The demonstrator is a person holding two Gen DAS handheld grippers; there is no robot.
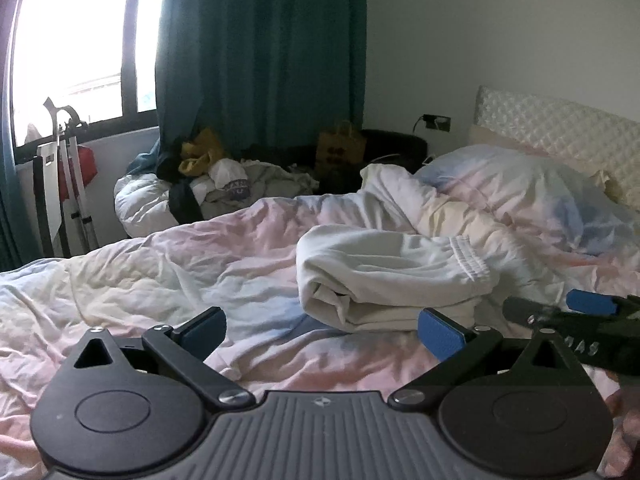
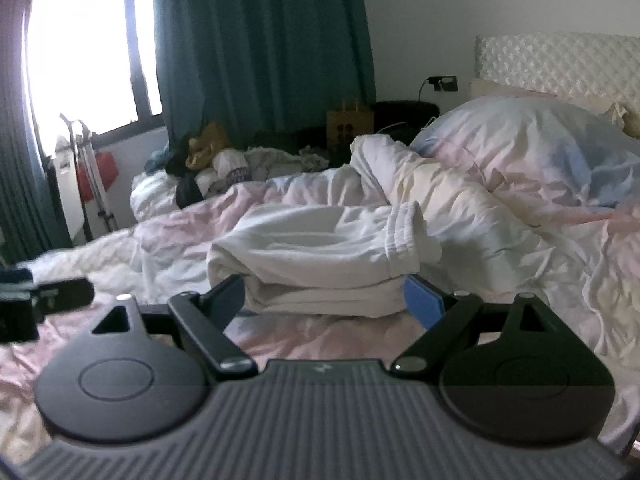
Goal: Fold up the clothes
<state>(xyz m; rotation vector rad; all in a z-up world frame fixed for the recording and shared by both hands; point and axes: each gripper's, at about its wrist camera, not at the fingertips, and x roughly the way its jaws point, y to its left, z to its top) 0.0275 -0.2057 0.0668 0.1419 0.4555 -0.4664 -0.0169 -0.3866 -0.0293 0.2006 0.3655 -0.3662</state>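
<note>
A white garment (image 1: pixel 384 276), folded into a thick bundle with an elastic waistband on its right end, lies on the pastel duvet (image 1: pixel 160 272). My left gripper (image 1: pixel 322 330) is open and empty, just short of the bundle's near left corner. In the right wrist view the same bundle (image 2: pixel 320 264) sits straight ahead. My right gripper (image 2: pixel 324 300) is open, its fingers on either side of the bundle's near edge, holding nothing. The right gripper also shows in the left wrist view at the right edge (image 1: pixel 576 320), and the left gripper at the left edge of the right wrist view (image 2: pixel 36 300).
A pillow (image 1: pixel 532 192) and a quilted headboard (image 1: pixel 560 128) are at the far right. A pile of clothes (image 1: pixel 224 184) lies beyond the bed by the teal curtain (image 1: pixel 260 52). A folded rack (image 1: pixel 68 184) stands under the window (image 1: pixel 72 48).
</note>
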